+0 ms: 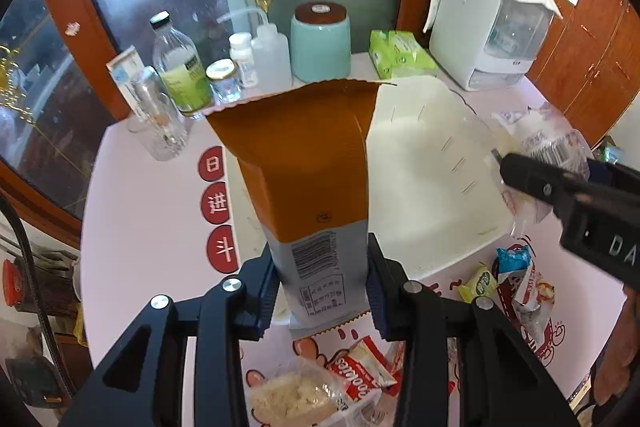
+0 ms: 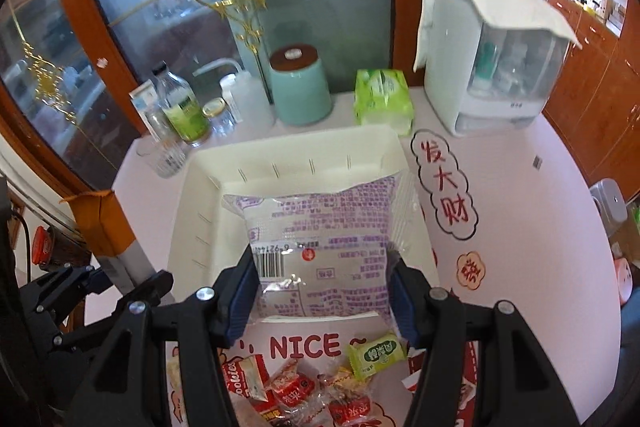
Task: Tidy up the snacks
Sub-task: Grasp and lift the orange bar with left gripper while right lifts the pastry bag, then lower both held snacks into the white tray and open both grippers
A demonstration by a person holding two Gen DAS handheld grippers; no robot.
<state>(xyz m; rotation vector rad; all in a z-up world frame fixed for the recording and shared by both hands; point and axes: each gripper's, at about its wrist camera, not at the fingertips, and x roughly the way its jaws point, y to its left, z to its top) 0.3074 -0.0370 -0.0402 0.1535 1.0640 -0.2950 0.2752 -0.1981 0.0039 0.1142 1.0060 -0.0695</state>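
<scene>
My left gripper is shut on a tall orange and grey snack bag, held upright above the table, left of the white tray. The bag also shows at the left of the right wrist view. My right gripper is shut on a clear packet with purple print, held over the near part of the white tray. In the left wrist view the right gripper reaches in from the right with that packet.
Loose small snacks lie on the table near me: red cookie packs, a green packet, a bag of pale pieces. Behind the tray stand bottles, a teal jar, green tissues and a white dispenser.
</scene>
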